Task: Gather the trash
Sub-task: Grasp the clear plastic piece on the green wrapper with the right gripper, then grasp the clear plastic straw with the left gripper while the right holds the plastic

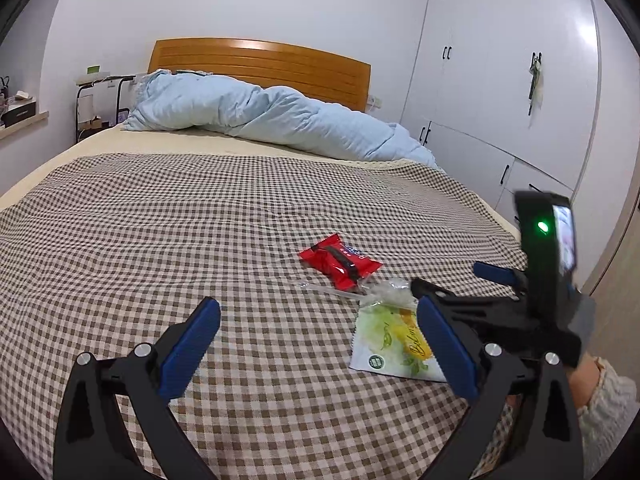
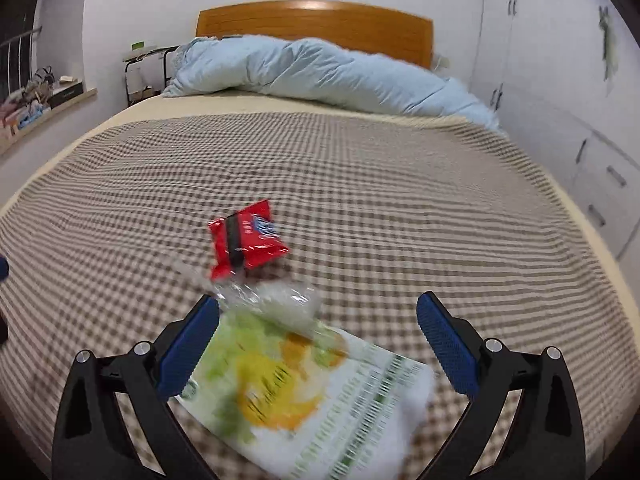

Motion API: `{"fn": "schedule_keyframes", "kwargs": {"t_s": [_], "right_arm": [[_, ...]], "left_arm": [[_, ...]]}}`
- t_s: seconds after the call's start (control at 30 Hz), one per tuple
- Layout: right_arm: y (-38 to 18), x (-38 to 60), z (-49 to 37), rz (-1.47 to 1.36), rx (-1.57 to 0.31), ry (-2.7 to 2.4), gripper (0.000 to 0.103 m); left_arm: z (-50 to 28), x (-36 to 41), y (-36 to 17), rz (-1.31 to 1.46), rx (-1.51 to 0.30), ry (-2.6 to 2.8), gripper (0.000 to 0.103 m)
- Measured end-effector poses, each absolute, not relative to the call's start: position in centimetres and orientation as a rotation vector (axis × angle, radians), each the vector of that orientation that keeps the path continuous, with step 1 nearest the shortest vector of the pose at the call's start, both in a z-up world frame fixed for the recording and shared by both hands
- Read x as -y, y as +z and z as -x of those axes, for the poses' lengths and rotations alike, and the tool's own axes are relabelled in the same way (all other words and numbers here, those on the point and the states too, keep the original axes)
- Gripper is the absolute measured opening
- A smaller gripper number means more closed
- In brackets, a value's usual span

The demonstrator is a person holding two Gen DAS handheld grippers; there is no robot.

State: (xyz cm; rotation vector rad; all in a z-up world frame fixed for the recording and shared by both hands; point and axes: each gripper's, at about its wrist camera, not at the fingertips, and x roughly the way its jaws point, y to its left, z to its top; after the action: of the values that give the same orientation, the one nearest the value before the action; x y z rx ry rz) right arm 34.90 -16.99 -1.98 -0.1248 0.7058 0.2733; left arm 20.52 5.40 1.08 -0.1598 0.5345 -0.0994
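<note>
My left gripper [image 1: 318, 344] is spread wide over the checked bedspread [image 1: 160, 220], nothing between its blue pads. My right gripper [image 2: 318, 344] is also spread, poised above the near end of the bed with the white-and-green snack bag [image 2: 304, 392] lying between its fingers; that view is smeared with motion, so I cannot tell whether either pad touches the bag.

The trash sits in a small cluster near the right side of the bed's near end. The snack bag lies flat, nearest to me. Just beyond its far edge is a crumpled clear plastic wrapper [image 1: 386, 292], touching or overlapping the bag. A little farther off lies the red packet [image 1: 340, 264], with its near corner close beside the clear wrapper.

From the left wrist view I see the right gripper's body coming in from the right over the bag, a hand [image 1: 580, 376] in a knitted sleeve behind it. A pale blue duvet [image 1: 272, 120] is bunched at the far end by the wooden headboard [image 1: 260, 64].
</note>
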Motion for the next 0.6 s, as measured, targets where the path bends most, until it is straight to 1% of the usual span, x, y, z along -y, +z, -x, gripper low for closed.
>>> {"fn": "schedule_keyframes", "kwargs": {"t_s": [0.2, 0.4, 0.43, 0.47, 0.5, 0.57, 0.6], "right_arm": [[-4.1, 15.3, -37.8, 0.053, -0.823, 0.338, 0.095], [-5.4, 14.2, -38.7, 0.05, -0.876, 0.322, 0.095], [-5.5, 14.1, -38.7, 0.045, -0.878, 0.326, 0.083], [-5.7, 14.0, -38.9, 0.037, -0.887, 0.334, 0.072], [-5.9, 14.1, -39.1, 0.02, -0.908, 0.34, 0.067], [-6.1, 14.3, -39.5, -0.008, -0.932, 0.342, 0.065], [-6.1, 14.4, -39.6, -0.011, -0.932, 0.341, 0.058]], "left_arm": [[-20.7, -6.0, 1.0, 0.169, -0.538, -0.092, 0.095], [-20.6, -6.7, 1.0, 0.186, -0.54, -0.078, 0.095], [-20.6, -6.8, 0.9, 0.186, -0.541, -0.076, 0.095], [-20.6, -6.8, 0.9, 0.185, -0.542, -0.075, 0.095], [-20.5, -6.9, 0.9, 0.184, -0.544, -0.074, 0.095], [-20.5, -7.0, 0.7, 0.184, -0.549, -0.07, 0.095], [-20.5, -7.1, 0.7, 0.185, -0.551, -0.069, 0.095]]}}
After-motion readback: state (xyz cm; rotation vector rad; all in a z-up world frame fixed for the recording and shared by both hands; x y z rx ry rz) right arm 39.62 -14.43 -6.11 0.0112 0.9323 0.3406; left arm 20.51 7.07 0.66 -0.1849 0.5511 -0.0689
